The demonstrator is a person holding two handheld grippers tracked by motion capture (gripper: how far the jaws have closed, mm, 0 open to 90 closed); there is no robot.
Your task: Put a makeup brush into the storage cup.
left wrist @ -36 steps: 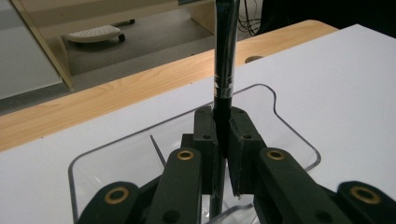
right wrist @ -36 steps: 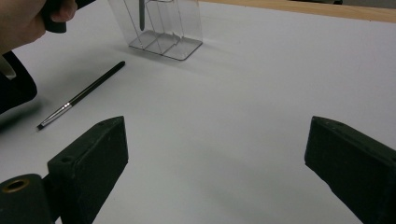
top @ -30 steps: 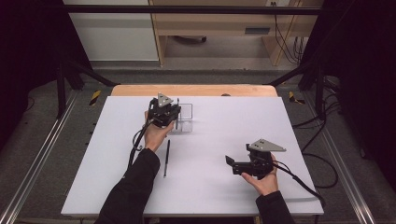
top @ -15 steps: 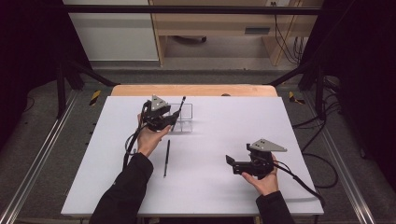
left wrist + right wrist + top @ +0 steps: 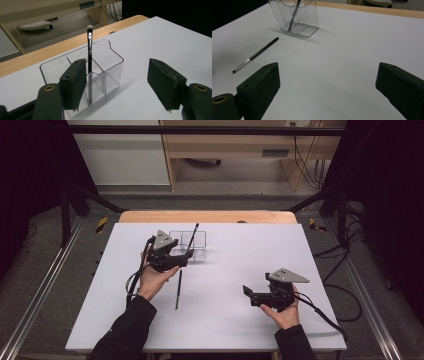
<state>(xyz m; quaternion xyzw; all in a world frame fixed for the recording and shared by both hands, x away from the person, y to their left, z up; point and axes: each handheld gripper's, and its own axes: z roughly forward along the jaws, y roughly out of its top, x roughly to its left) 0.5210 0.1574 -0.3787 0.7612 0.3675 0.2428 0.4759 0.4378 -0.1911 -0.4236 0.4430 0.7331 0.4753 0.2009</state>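
A clear plastic organizer with several compartments stands on a white table, toward the far side and left of the middle. It serves as the landmark here.

A thin black makeup brush stands inside the organizer, in one of its middle compartments, handle down and bristle tip up. It leans slightly and its upper part rises well above the rim.

The left gripper sits just beside the organizer, on its near left side, held in the person's left hand. Its jaws have just been opening and now stand fairly wide. Nothing is between them; in the left gripper view the brush appears just past the edge of one pad, apart from it and free inside the organizer.

A second brush lies flat on the table, near the organizer on its near side, pointing roughly toward it.

The right gripper is well apart from the organizer, toward the near right, held low over the table in the person's right hand. Its jaws stand wide apart and hold nothing, with bare table between them.
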